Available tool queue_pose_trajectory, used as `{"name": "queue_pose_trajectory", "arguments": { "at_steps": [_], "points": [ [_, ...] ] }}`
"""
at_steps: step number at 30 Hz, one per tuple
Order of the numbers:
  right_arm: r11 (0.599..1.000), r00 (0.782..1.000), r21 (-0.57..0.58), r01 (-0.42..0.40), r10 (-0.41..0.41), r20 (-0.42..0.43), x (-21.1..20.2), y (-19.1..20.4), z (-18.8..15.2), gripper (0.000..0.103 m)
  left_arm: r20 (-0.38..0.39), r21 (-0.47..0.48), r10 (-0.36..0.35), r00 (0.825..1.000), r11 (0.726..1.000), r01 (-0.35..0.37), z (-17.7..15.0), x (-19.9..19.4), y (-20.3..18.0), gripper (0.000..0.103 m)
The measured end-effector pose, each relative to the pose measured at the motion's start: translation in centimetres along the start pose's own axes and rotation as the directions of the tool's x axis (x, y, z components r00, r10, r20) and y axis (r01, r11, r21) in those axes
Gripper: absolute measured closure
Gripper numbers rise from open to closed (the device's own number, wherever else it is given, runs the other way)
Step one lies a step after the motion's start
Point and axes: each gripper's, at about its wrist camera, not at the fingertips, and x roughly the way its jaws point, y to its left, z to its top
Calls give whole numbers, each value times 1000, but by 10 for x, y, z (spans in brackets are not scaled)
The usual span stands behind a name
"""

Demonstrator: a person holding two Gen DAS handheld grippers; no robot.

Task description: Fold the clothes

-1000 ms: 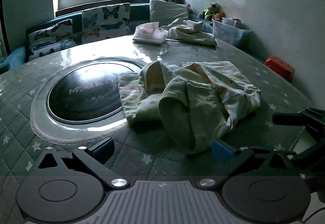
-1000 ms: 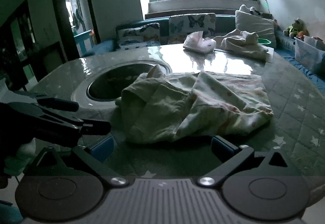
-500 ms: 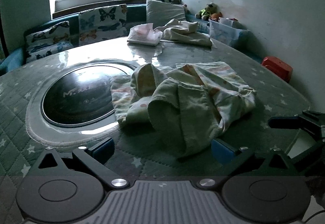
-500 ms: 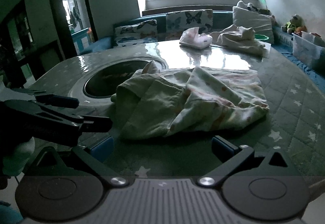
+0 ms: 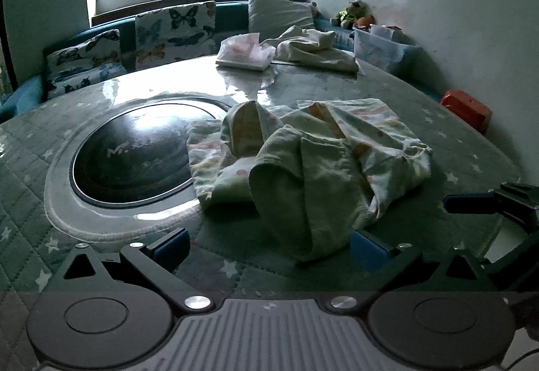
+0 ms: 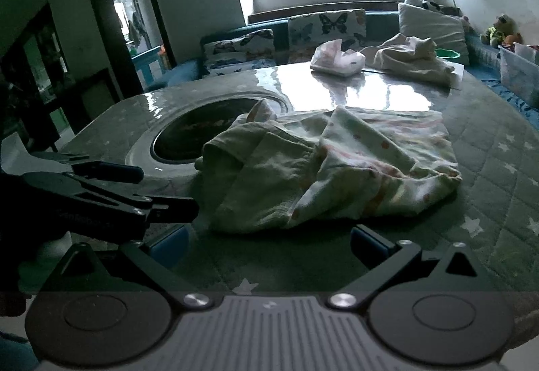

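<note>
A crumpled pale garment (image 5: 313, 165) with small orange and pink prints lies on the quilted green table cover (image 5: 101, 256), partly over the round dark inset (image 5: 134, 148). The same garment (image 6: 323, 169) fills the middle of the right wrist view. My left gripper (image 5: 269, 244) is open, low over the table, its blue pads just short of the garment's near hem. My right gripper (image 6: 269, 244) is open too, close to the garment's front edge and holding nothing. Each gripper shows in the other's view: the right gripper (image 5: 485, 202) and the left gripper (image 6: 145, 189).
A cream garment (image 5: 313, 49) and a tissue pack (image 5: 244, 51) lie at the table's far side. Behind are a bench with butterfly cushions (image 5: 175, 27), a clear storage bin (image 5: 380, 44) and a red box (image 5: 466, 110) by the wall. A doorway (image 6: 131, 24) opens at left.
Both grippers have drifted a little nearer to the garment's front edge and slightly shifted sideways. The garment has not moved, and both grippers stay open.
</note>
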Motion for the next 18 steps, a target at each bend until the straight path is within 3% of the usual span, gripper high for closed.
{"name": "queue_pose_trajectory", "arguments": {
  "at_steps": [18],
  "points": [
    [1000, 1000, 0, 23, -23, -9, 14, -1, 19, 0, -41, 12, -9, 999, 1000, 10, 20, 11, 14, 0]
  ]
}}
